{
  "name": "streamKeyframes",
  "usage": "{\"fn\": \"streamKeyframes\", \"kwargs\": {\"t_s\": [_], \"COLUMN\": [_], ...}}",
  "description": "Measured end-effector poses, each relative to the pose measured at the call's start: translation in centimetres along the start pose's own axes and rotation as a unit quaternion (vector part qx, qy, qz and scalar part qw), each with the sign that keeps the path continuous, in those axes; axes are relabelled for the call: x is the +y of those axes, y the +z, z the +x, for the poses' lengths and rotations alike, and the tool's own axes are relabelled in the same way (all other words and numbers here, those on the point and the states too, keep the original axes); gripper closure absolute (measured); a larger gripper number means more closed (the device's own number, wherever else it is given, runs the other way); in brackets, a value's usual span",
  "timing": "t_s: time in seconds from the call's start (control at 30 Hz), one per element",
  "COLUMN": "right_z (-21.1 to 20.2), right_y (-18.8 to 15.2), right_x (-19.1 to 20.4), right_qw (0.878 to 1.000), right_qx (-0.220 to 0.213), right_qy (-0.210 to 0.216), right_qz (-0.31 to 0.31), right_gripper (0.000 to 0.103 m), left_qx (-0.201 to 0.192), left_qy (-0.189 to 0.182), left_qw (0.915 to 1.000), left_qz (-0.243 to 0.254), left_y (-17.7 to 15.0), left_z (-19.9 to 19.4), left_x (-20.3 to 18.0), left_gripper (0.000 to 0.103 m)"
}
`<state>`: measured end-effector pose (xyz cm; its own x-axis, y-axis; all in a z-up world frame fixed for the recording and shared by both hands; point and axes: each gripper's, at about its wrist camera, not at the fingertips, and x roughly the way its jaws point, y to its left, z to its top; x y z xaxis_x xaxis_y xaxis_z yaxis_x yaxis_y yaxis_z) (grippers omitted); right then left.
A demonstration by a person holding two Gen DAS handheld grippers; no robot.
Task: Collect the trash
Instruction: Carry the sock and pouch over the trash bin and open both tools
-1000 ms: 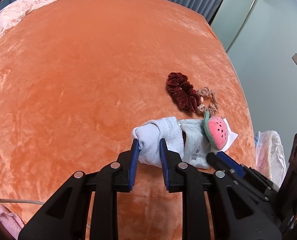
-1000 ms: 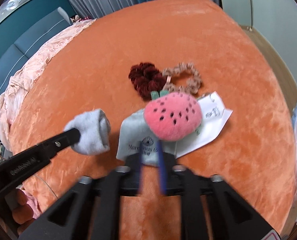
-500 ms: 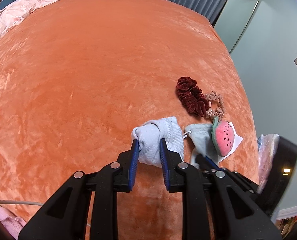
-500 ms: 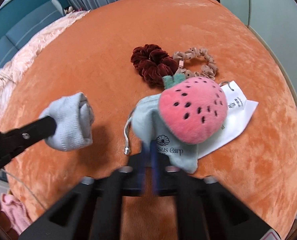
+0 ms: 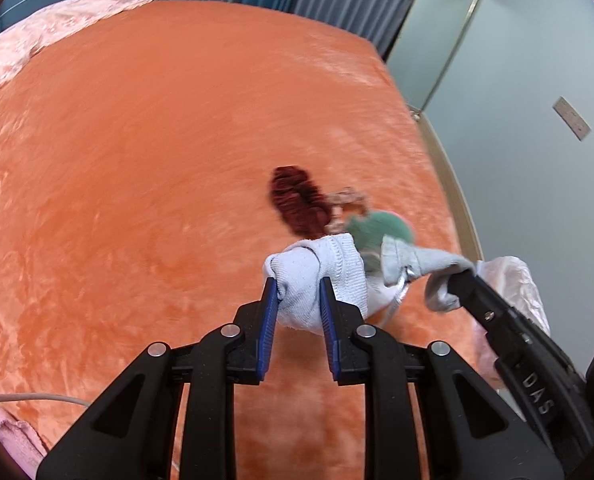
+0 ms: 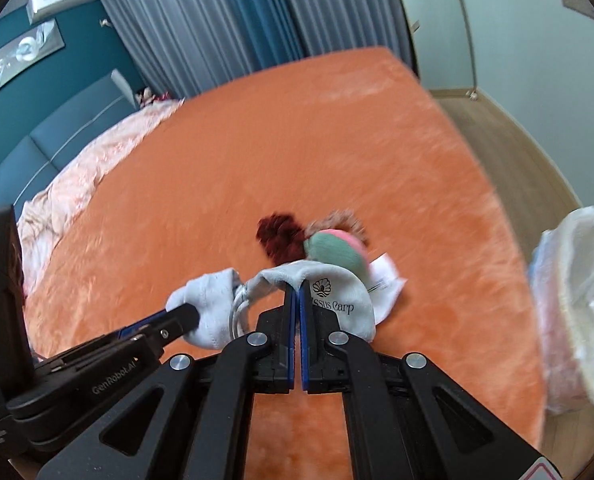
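My left gripper (image 5: 296, 282) is shut on a rolled pale blue sock (image 5: 317, 276) and holds it above the orange bed; the sock also shows in the right wrist view (image 6: 207, 304). My right gripper (image 6: 297, 292) is shut on a grey drawstring pouch (image 6: 337, 300) and holds it lifted; the pouch also shows in the left wrist view (image 5: 425, 266). A watermelon plush (image 6: 335, 250) tilts against the pouch, green side toward me. A dark red scrunchie (image 6: 277, 236) and a beige scrunchie (image 6: 343, 218) lie behind it. A white paper tag (image 6: 385, 280) lies under the pouch.
The orange bedspread (image 5: 157, 168) fills both views. A bin lined with a pale plastic bag (image 6: 577, 300) stands off the bed's right edge. A pink quilt (image 6: 97, 176) lies at the far left. Curtains and a wall stand beyond the bed.
My right gripper has closed on the pouch and lifted it, tipping the watermelon plush onto its green side. Both grippers have risen and tilted. My left gripper still holds the sock.
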<state>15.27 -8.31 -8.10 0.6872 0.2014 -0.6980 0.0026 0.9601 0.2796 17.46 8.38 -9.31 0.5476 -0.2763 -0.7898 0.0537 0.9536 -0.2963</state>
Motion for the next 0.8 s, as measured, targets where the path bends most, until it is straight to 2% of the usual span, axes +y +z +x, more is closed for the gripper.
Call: {"fn": "streamKeyframes", "kwargs": {"t_s": [0.37, 0.8], "right_z": [-7.3, -13.1], "right_y": [1.5, -0.3], "right_x": [-6.7, -17.7], "right_qw": [0.995, 0.976], "right_qx": [-0.073, -0.109], "right_qy": [-0.063, -0.141], "right_qz": [0.031, 0.127], "right_gripper": [0.101, 0.101], "left_qx": [-0.006, 0.008], "left_qy": [-0.054, -0.13], "left_qw": [0.9958, 0.9765], "left_qz": [0.075, 0.172], "left_y": [-0.8, -3.0], "left_z": [-1.4, -0.5], "left_x": [-9.5, -20.7], "left_gripper": [0.082, 0.082]}}
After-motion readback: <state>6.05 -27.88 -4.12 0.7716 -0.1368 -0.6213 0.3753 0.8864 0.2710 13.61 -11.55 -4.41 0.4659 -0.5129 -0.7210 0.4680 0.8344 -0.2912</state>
